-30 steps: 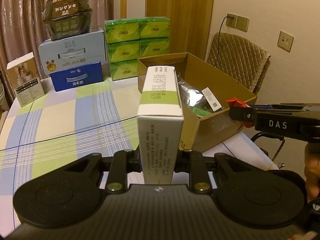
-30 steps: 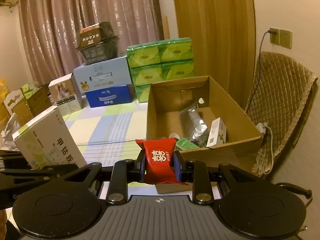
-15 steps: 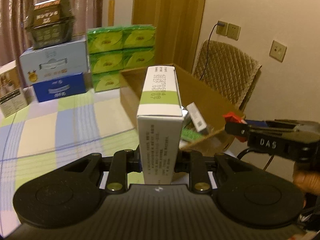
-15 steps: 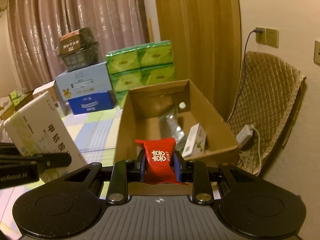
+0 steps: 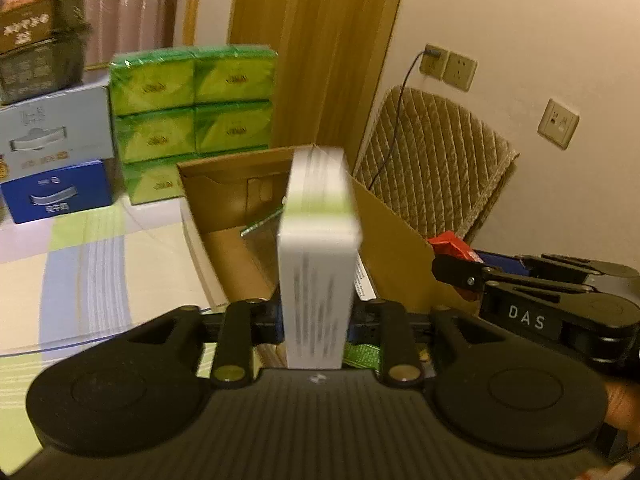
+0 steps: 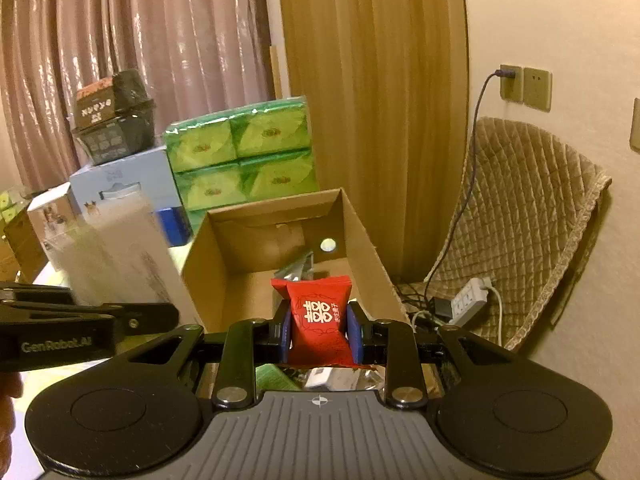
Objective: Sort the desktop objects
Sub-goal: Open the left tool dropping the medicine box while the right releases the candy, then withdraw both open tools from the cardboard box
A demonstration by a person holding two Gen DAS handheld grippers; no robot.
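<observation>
Left gripper (image 5: 316,320), jaws opening, is releasing upright white-and-green carton (image 5: 318,264) above open cardboard box (image 5: 396,240); right gripper (image 6: 320,330) is clamping red candy packet (image 6: 318,316).

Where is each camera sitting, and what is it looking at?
Left wrist: on the left gripper, whose jaws are opening around a white box, facing the cardboard box; a hand shows.
Right wrist: on the right gripper, shut on a red packet, facing that carton.
Both: carton, green packs, chair.
</observation>
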